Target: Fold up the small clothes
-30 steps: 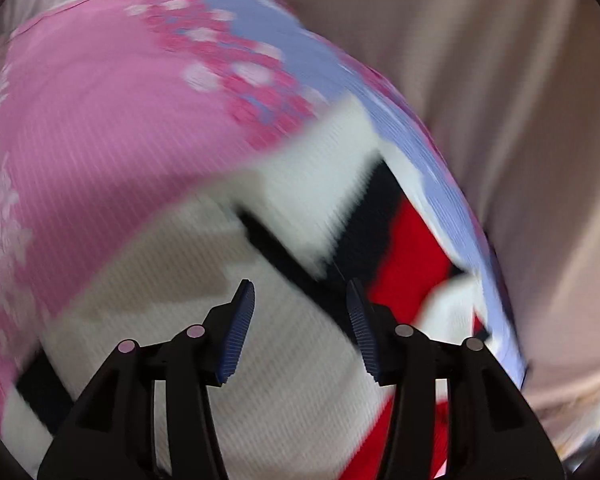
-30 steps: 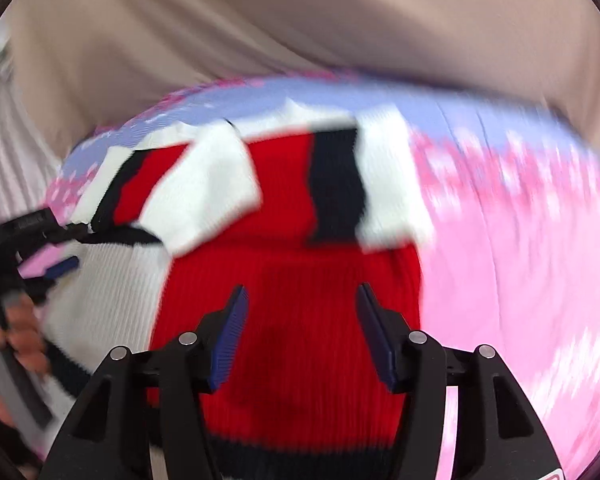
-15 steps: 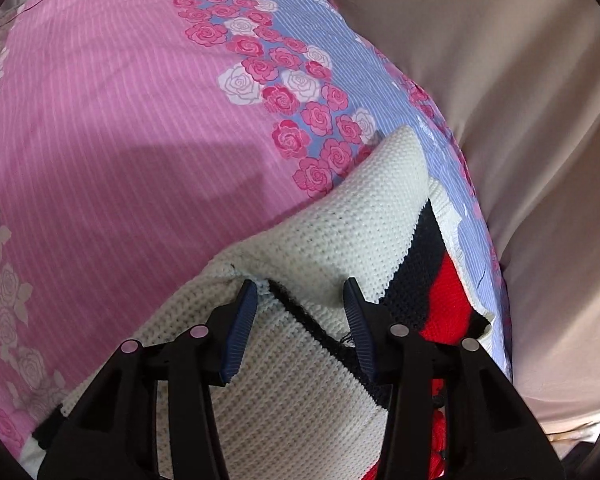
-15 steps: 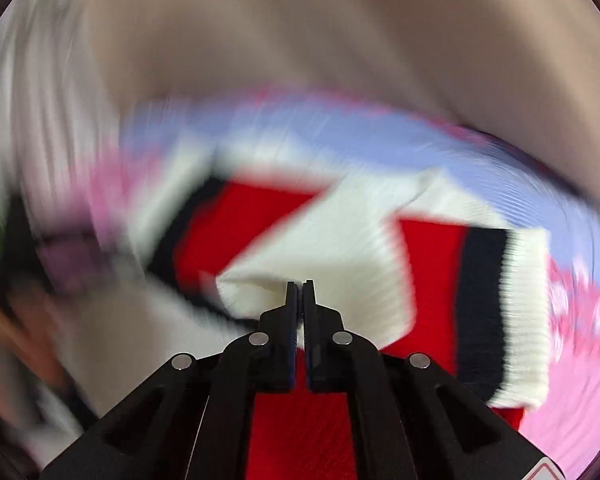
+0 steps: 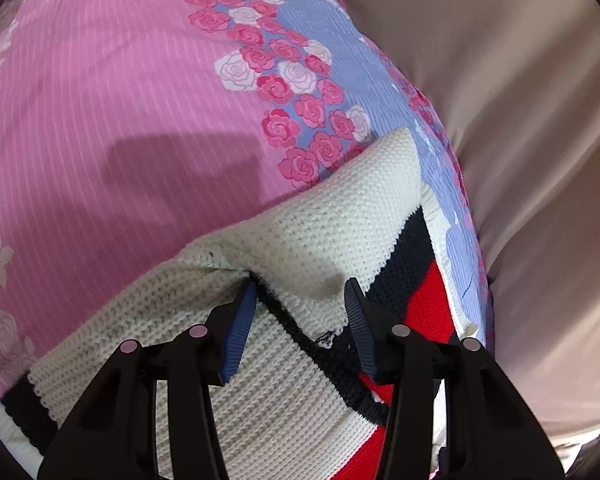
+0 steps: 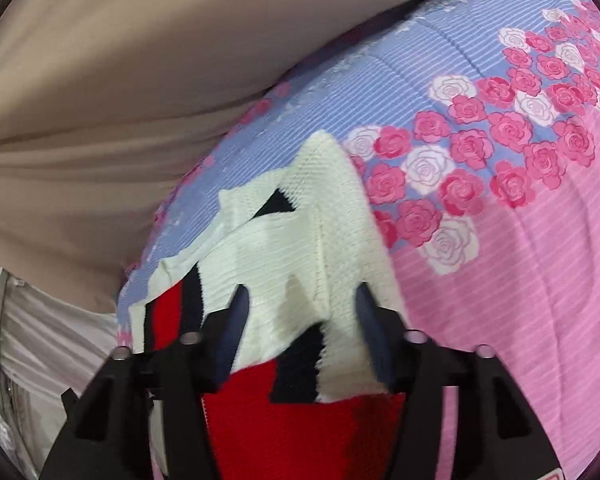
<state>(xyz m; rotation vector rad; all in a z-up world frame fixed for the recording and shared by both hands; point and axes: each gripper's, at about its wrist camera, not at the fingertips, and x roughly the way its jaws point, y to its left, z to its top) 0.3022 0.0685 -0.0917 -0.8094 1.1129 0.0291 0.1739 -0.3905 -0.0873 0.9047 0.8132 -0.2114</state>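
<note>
Right now both of your grippers stand with their jaws spread apart and nothing clamped between them. The left gripper [image 5: 300, 312] hangs over the cream knit of the small sweater [image 5: 300, 240], where a thin black seam runs diagonally between the pads from far left to near right. The right gripper [image 6: 300, 316] sits over the same sweater [image 6: 296, 248], above a folded cream flap with the red body panel nearest you. The garment lies on the pink rose-print bedspread [image 5: 120, 120], close to its blue far edge by the beige sheet [image 5: 520, 120].

What matters for the coming move is that the cream sleeve stretches away from both tools toward the far side, its tip pointing at the roses, so either hand could reach it; the right looks slightly better centred.

Much of the sweater is cut off below both views, so you cannot judge how many folds are done.
</note>
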